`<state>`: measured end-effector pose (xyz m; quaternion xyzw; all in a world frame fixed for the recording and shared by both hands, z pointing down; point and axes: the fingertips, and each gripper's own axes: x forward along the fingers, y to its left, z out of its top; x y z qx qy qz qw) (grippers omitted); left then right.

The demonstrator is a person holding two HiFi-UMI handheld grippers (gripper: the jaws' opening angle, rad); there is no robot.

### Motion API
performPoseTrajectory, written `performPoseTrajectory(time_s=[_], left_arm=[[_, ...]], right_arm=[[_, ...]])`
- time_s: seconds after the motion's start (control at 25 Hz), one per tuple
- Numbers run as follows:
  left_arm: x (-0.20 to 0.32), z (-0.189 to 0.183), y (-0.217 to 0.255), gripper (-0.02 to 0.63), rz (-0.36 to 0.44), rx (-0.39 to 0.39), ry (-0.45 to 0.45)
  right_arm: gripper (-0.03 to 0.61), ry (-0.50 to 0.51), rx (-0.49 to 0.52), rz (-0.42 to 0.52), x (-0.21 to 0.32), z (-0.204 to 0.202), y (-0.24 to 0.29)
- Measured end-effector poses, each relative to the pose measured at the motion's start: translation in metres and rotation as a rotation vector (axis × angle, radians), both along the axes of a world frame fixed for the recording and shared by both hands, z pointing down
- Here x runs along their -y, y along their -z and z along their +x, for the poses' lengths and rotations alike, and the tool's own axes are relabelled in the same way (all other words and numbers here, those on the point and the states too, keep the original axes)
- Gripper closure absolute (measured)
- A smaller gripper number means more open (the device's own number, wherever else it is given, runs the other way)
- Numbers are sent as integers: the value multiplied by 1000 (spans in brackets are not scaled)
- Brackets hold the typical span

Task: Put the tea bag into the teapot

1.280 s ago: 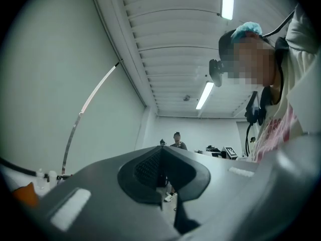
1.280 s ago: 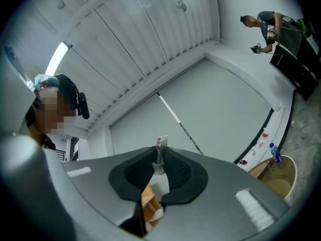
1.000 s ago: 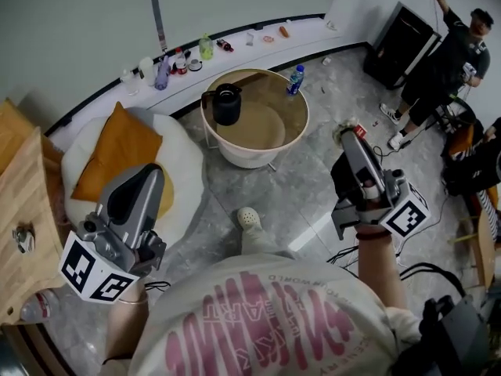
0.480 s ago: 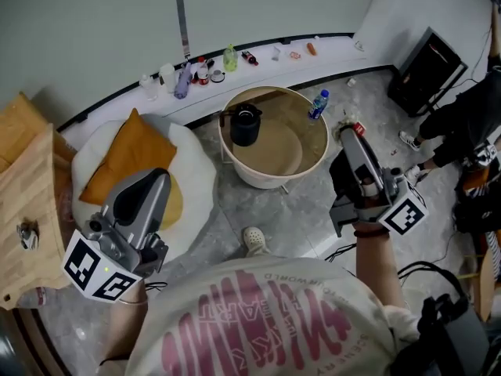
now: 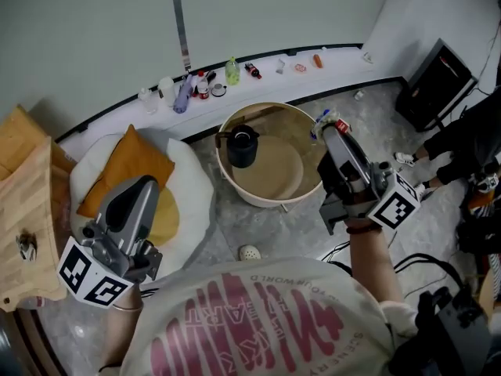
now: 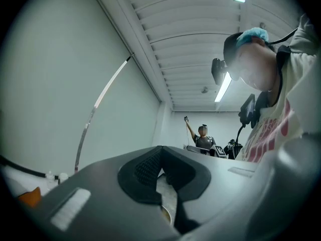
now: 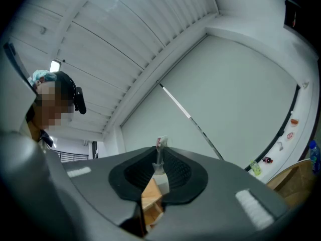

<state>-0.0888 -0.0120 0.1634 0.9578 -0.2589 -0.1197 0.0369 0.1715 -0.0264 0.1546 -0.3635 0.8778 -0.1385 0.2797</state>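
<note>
At right rim of round table [image 5: 270, 200], head view: right gripper [image 5: 329, 128] held up over the floor, pointing away from the body, tea bag [image 5: 337, 121] at its tip. Checked in right gripper view: jaws pinched on tea bag [image 7: 161, 142], white body squeezed between black pads [image 7: 177, 169], red-marked tag poking out past the tips. Tilted upward there, toward wall and ceiling.

On left part of same table top: black teapot [image 5: 241, 147], upright, well apart from tea bag. Tea bag not yet in teapot.

Low at left of head view: left gripper [image 5: 147, 182], in front of orange cushion [image 5: 125, 163] and white seat [image 5: 196, 180]. Left gripper view: jaws pressed together at the tips, nothing between them; only a sliver of floor visible through the gap lower down.

Along far wall: bottles [image 5: 203, 84] lined up on white ledge [image 5: 337, 53]. At far left: wooden furniture [image 5: 23, 202]. At far end of room, left gripper view: second person [image 6: 203, 135] standing, one arm raised.
</note>
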Motion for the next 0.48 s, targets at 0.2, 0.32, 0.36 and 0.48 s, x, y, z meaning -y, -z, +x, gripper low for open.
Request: performPoseTrajectory(time_s=[0.2,0.32,0.36,0.48], left_arm=[[23,18,1,603,-1,34,49],[43,29,1,603,-22,18,66],[50,31,0,603,-34,4,67],[60,34,-2,603,-62,-41,73]], right_arm=[[535,24,21,-19,38,24,-11],[535,33,27,-37,65,38,-20],[535,41,29,-41,73,41,-22],[535,60,35,-44,86,44,-28]])
